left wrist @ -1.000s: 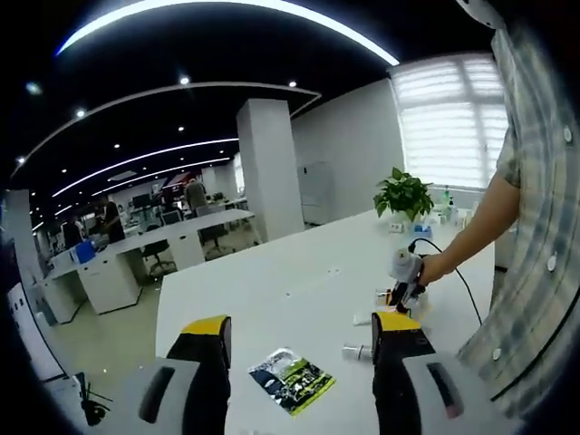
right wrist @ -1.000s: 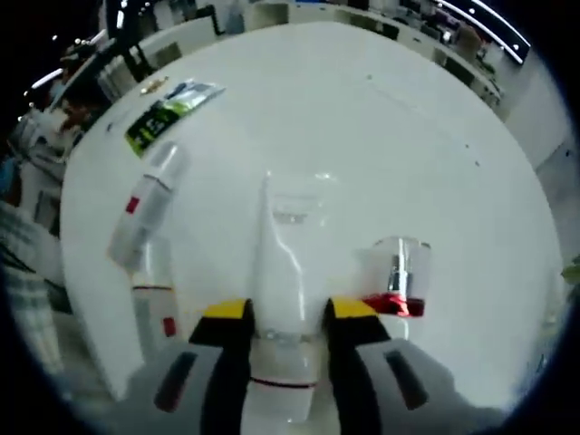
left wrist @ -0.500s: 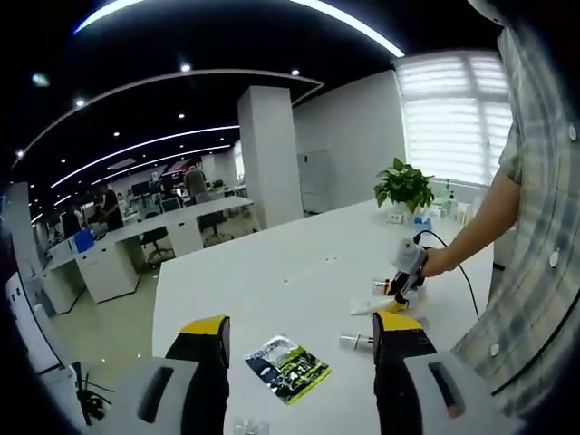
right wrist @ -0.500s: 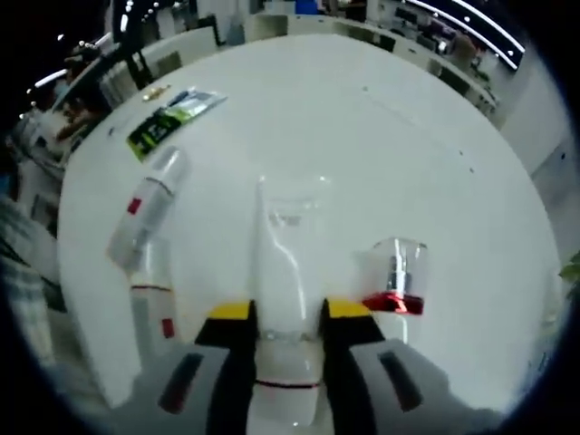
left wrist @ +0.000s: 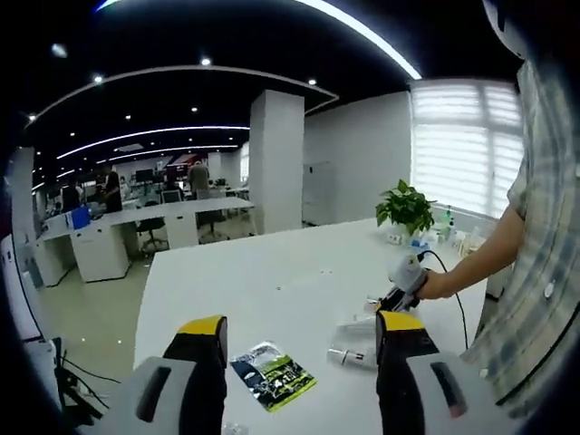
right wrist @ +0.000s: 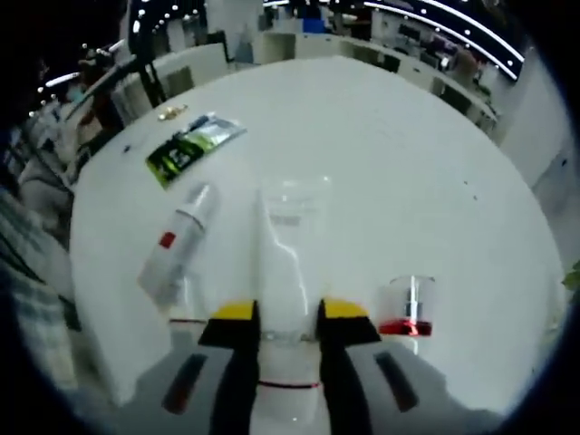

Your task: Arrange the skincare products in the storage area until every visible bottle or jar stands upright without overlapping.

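My right gripper (right wrist: 288, 313) is shut on a white squeeze tube (right wrist: 281, 245) whose flat end points away over the white table (right wrist: 408, 163). A white bottle with a red label (right wrist: 177, 246) lies on its side left of the tube. At the tube's right a pump bottle with a clear cap and red band (right wrist: 408, 310) stands upright. My left gripper (left wrist: 299, 337) hangs open above the table's near edge, holding nothing. In the left gripper view a person's hand holds the right gripper (left wrist: 404, 274) over the tube (left wrist: 356, 321), and the lying bottle (left wrist: 349, 357) rests nearby.
A green sachet (right wrist: 192, 147) lies flat toward the table's edge, also seen between my left jaws (left wrist: 272, 377). A small gold item (right wrist: 172, 113) sits beyond it. A potted plant (left wrist: 405, 207) stands at the table's far end. Office desks and chairs surround the table.
The right gripper has risen with the tube still held, so the table items look smaller and farther. The left gripper's camera has shifted a little; its jaws stay open.
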`<state>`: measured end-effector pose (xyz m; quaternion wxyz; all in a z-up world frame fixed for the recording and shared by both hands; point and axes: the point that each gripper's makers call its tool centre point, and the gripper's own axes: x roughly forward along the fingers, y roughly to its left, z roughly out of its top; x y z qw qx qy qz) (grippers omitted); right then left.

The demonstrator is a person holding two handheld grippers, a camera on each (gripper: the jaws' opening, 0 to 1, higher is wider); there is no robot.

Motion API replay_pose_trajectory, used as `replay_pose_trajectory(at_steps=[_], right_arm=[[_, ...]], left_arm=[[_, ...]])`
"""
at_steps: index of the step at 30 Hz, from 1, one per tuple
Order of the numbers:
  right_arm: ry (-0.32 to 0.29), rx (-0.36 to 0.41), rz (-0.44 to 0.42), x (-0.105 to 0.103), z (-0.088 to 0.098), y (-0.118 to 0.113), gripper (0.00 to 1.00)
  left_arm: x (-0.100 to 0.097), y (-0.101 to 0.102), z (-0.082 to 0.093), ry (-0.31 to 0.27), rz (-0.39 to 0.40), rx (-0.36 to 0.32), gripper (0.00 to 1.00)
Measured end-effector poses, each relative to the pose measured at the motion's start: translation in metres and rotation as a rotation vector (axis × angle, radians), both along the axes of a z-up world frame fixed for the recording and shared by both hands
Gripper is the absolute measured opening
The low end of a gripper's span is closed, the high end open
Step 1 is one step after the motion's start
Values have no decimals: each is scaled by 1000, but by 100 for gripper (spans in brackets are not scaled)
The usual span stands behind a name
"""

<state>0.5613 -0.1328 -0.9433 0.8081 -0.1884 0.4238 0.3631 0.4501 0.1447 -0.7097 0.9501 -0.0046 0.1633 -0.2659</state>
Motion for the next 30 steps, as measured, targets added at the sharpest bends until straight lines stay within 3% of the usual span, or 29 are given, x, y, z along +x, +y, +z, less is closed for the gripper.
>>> replay_pose_trajectory(at_steps=[6,9,12,14,16,20,22,24,28,30], right_arm=[[-75,103,-22,2,38,17,23],[-132,139,-9,-1,63,27,23],[-168,212,-25,-3,88,38,23],[-183,260,-32,-5,104,46,23],[-211,319,-35,-7,123,54,23],[-226,388,-43,-12,148,65,24],[-225,474,-73,-14,168,73,24],[-251,517,-74,-17,188,80,25],[-283,561,-45,-25,210,94,25],[-296,587,-23,-30,221,101,25]], left_arm=[[3,-4,-12,54,-4,1,64],[5,-11,-17,55,-38,72,63],[6,-32,-9,-5,-107,52,60],[4,-43,-6,-18,-152,57,48],[7,-48,0,-70,-167,86,39],[10,-57,4,-77,-175,68,33],[13,-60,14,-161,-199,108,17],[12,-65,19,-168,-208,68,13],[16,-69,21,-149,-202,13,13],[16,-73,21,-92,-184,-69,14]])
